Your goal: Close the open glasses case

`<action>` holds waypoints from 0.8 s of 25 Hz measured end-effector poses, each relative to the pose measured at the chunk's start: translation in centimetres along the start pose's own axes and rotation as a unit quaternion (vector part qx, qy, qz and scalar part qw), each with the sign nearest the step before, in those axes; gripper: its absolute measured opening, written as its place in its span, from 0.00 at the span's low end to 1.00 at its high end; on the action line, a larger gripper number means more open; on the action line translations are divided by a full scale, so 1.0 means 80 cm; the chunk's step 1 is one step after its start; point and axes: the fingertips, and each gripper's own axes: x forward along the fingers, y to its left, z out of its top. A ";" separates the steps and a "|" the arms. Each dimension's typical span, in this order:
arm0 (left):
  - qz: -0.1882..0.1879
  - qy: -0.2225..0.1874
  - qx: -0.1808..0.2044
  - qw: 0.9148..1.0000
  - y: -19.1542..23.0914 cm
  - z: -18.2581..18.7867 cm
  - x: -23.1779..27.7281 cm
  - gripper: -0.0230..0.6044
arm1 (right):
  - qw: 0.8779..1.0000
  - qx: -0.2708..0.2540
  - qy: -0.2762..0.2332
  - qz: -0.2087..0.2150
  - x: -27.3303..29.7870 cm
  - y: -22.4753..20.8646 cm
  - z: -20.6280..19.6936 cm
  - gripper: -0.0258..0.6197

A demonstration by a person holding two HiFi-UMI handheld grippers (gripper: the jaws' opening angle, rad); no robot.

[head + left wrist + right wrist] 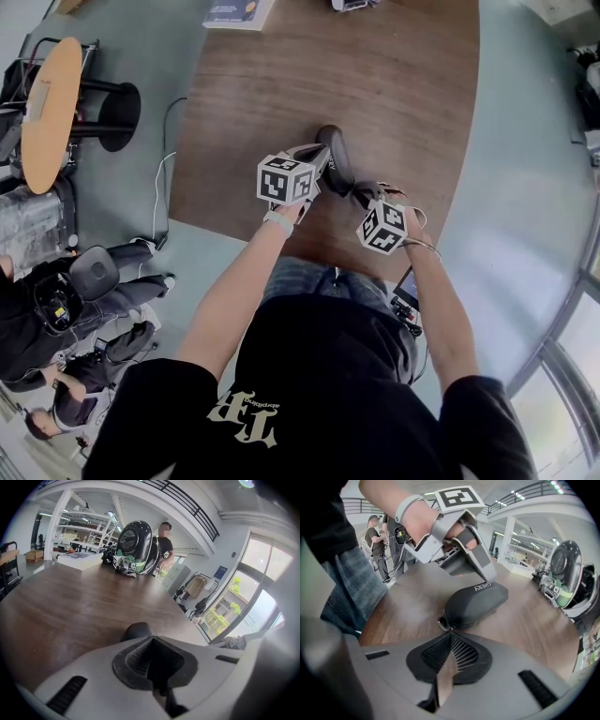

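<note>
Keep the right gripper (449, 635) clenched on nothing, tips against the small metal fitting (441, 622) at the near end of the glasses case (476, 603) directly ahead, while the left gripper (486, 580), likewise clenched and empty, probably should press squarely down on the lid just beyond.

1. Matte black glasses case (476, 604), white lettering on top.
2. Dark brown, wood-grained tabletop (375, 94).
3. Pale grey left tongs (151, 641) and right tongs (451, 637), black ribbed pads.
4. White left marker cube (286, 180) and right marker cube (382, 227), black square patterns.
5. Pale grey-green floor (525, 187).
</note>
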 end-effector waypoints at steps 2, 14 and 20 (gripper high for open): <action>-0.003 0.013 0.016 1.000 -0.003 -0.001 0.000 0.04 | 1.000 -0.005 0.004 0.003 0.002 0.000 0.000 0.02; -0.027 0.069 0.118 0.990 -0.045 -0.034 -0.004 0.04 | 1.000 -0.003 0.009 0.004 0.004 -0.002 -0.006 0.02; -0.034 0.059 0.103 0.992 -0.041 -0.044 -0.006 0.04 | 1.000 0.005 0.007 0.002 0.003 0.003 -0.006 0.02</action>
